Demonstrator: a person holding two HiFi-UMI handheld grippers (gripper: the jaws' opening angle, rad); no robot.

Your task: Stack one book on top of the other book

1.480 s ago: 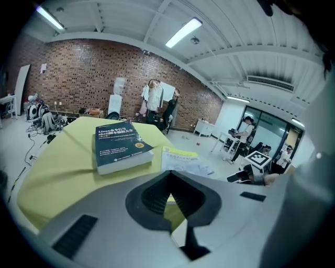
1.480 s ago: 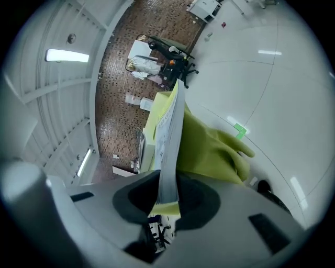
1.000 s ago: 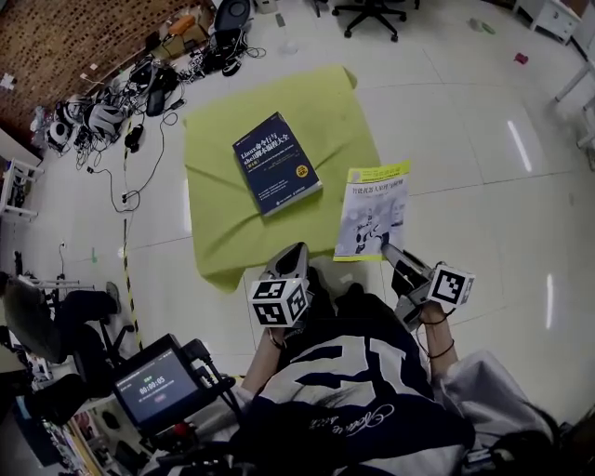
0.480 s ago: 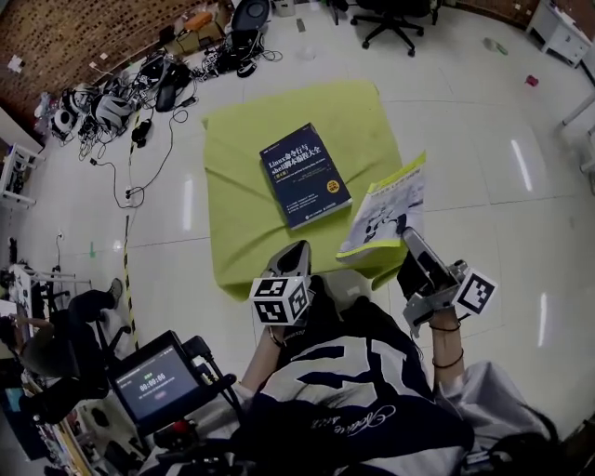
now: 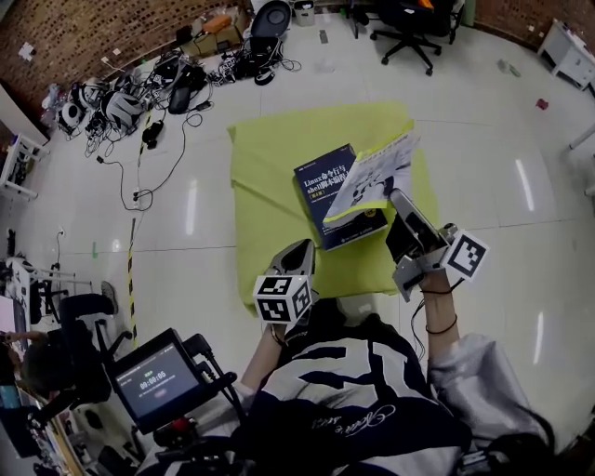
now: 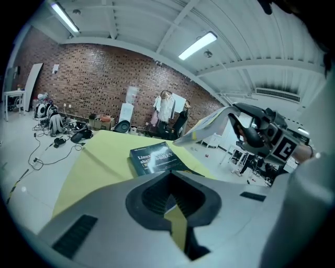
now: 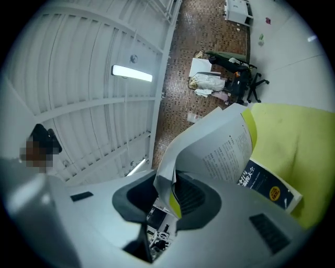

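R gripper [image 5: 400,203]: clamped on white book [image 5: 372,172] corner; I've got it tilted just over blue book [image 5: 323,193], mid-cloth [image 5: 270,186], long axis near-far. L gripper [image 5: 296,253]: near edge, jaws near-closed, empty.

The white and yellow book [image 5: 372,172] covers the right side of the blue book [image 5: 321,191]. In the right gripper view only one corner of the blue book peeks out. The white and yellow book's bottom edge is lost between the jaws of the right gripper [image 7: 167,196]. Its print is too small to read. The picture's top edge cuts off the chair [image 5: 409,14].
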